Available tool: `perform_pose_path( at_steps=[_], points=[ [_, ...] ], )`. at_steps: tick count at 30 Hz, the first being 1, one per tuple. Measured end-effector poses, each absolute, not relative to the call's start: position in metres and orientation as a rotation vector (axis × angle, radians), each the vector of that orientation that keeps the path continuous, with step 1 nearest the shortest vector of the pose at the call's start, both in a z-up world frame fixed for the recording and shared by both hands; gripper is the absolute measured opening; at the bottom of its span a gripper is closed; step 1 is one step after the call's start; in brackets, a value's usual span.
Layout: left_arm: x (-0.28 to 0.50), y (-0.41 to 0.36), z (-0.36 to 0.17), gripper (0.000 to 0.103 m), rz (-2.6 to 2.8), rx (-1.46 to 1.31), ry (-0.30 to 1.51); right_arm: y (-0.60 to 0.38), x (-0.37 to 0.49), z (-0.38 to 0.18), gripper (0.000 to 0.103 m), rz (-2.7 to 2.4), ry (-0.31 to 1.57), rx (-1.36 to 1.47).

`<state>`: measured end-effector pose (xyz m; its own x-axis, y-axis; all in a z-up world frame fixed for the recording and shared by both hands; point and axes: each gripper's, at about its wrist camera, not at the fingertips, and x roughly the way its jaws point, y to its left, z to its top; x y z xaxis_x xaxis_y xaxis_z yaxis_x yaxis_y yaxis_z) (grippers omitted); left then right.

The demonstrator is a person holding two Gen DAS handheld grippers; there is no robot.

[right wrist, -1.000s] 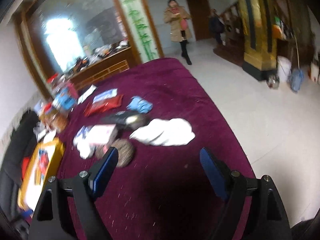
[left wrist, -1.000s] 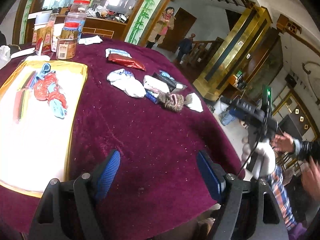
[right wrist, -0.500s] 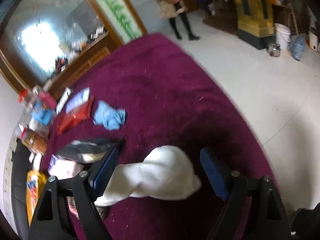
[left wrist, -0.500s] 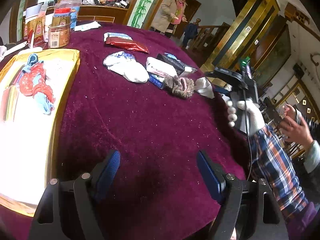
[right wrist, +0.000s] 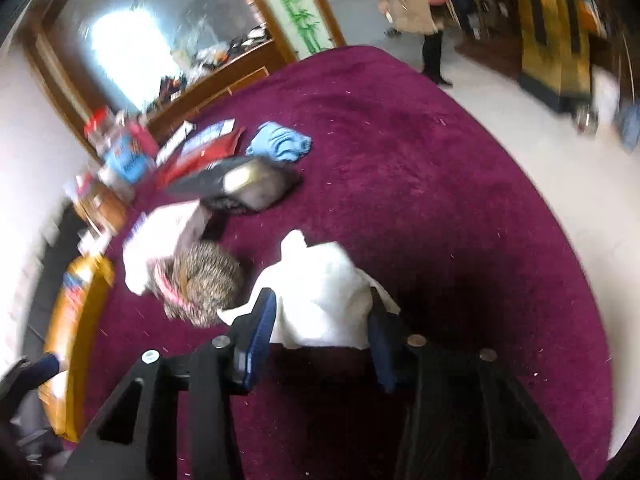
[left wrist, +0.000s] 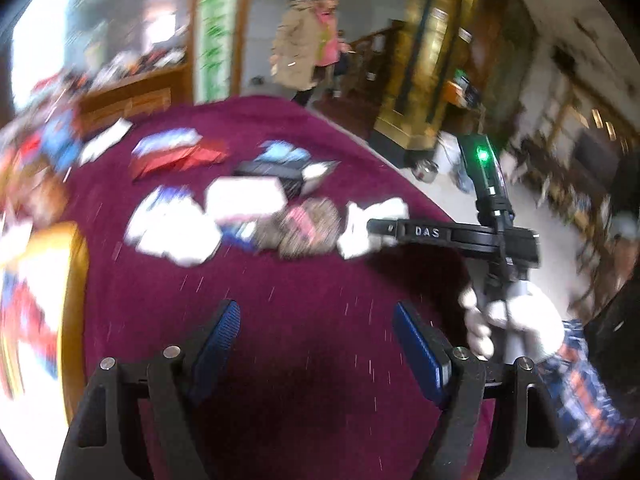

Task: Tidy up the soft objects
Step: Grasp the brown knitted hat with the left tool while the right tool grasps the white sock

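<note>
A white cloth lies on the maroon tablecloth. My right gripper has its blue pads on both sides of the cloth, closed in on it. The cloth also shows in the left wrist view, with the right gripper over it. A brown patterned knit piece lies just left of the cloth. My left gripper is open and empty above bare tablecloth. A gold-rimmed tray with red and blue soft items sits at the left.
Beyond the cloth lie a dark pouch, a blue cloth, red packets and white packs. Jars stand at the far left. A person stands past the table's far edge.
My right gripper has come down onto the white cloth and its jaws have narrowed around it. The left wrist view has swung right and is blurred.
</note>
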<state>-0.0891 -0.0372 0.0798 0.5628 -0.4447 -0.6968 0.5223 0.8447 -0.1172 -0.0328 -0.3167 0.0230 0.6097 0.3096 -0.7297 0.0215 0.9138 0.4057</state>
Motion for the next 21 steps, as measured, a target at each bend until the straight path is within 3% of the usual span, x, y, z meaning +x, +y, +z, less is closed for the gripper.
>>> perform_pose_path(
  at_steps=[12,16,21],
  points=[
    [0.006,-0.136,0.031,0.081,-0.594,0.561,0.791,-0.337,-0.029,0.020,0.049,0.247,0.891,0.587],
    [0.006,-0.129,0.029,0.053,-0.532,0.586,0.776,-0.335,-0.030,0.020,0.050,0.240,0.887,0.577],
    [-0.005,-0.099,0.047,0.049,-0.576,0.440,0.803,-0.333,-0.032,0.020,0.051,0.226,0.881,0.550]
  ],
)
